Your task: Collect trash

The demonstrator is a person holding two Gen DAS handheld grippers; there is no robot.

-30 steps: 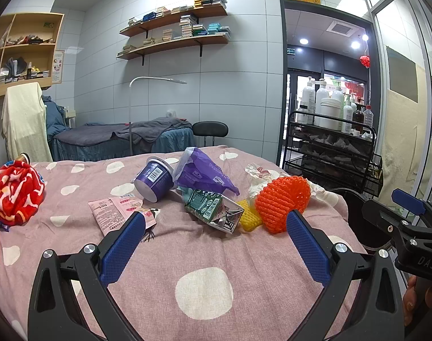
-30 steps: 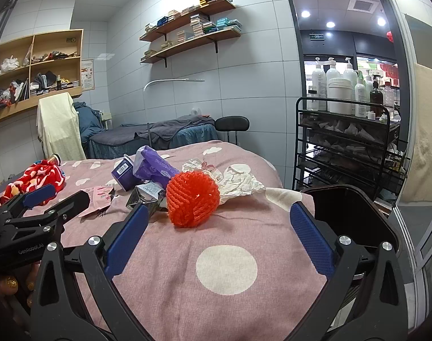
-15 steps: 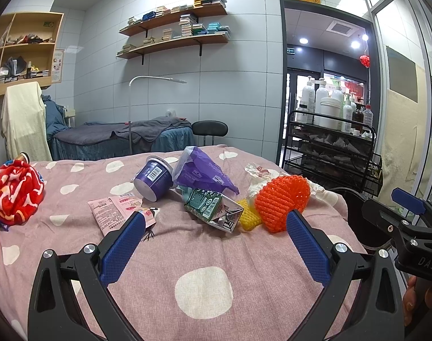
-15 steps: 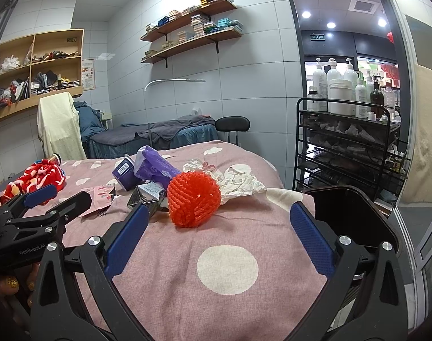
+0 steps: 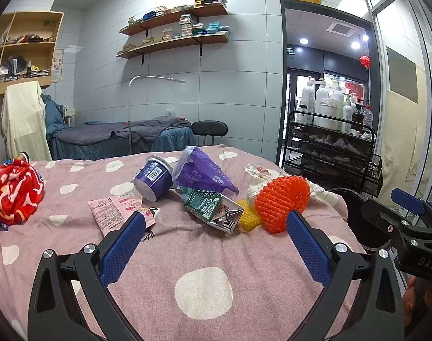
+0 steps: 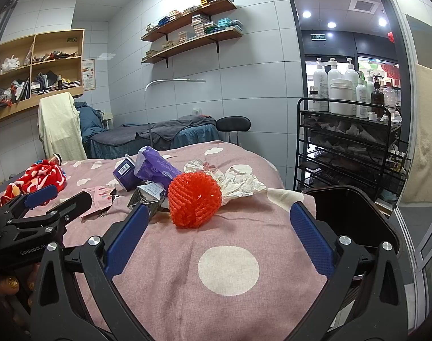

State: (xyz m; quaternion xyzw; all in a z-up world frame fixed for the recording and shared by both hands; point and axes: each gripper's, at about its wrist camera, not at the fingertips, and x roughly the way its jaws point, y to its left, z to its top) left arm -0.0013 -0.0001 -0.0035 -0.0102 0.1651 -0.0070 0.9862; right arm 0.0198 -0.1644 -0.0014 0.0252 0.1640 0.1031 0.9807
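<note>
Trash lies on a pink dotted bed (image 5: 204, 284): an orange foam net (image 5: 281, 201) (image 6: 194, 200), a green carton (image 5: 213, 207), a purple cup (image 5: 153, 177), a purple bag (image 5: 201, 172), a pink sachet (image 5: 113, 210), a yellow piece (image 5: 248, 216) and crumpled white paper (image 6: 238, 180). My left gripper (image 5: 213, 224) is open and empty, short of the carton. My right gripper (image 6: 217, 218) is open and empty, just short of the orange net. A black bin (image 6: 346, 210) stands at the bed's right edge.
A red patterned cloth (image 5: 11, 190) lies at the bed's left. A black wire rack with bottles (image 6: 349, 142) stands right of the bed. A second bed (image 5: 116, 139), a stool (image 5: 210, 129) and wall shelves are at the back.
Both grippers have edged very slightly toward the trash pile. Nothing on the bed has moved.
</note>
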